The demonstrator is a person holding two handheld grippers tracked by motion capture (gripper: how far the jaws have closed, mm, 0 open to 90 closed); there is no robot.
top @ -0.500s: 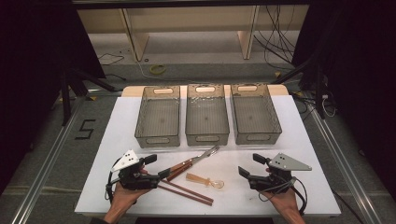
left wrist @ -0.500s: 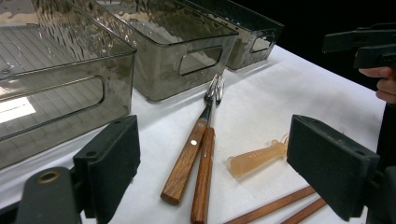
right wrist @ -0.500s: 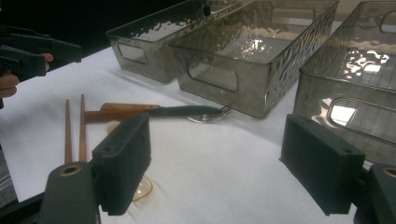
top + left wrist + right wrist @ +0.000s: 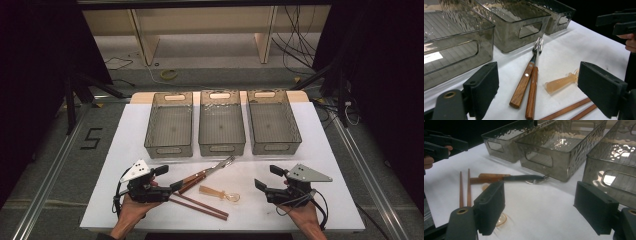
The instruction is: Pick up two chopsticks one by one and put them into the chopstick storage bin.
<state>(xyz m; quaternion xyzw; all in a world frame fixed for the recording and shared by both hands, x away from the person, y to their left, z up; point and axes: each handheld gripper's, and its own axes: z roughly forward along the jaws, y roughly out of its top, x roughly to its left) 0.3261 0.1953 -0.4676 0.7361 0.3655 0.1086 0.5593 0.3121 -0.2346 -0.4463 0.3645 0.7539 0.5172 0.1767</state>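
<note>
Since the earlier moment nothing has moved: the three bins (image 4: 222,130) stand behind the wooden-handled forks (image 4: 205,174), both grippers just as before. The left gripper (image 4: 168,178) is touching the fork handles, its jaws spread and empty. The right gripper (image 4: 266,177) rests well apart from the forks, also spread wide, and the small plastic spoon (image 4: 218,193) lies just in front of them.

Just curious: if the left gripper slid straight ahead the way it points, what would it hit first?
Probably the two wooden handles of the fork and knife, lying dead ahead between the left gripper's open jaws; depth is uncertain.
</note>
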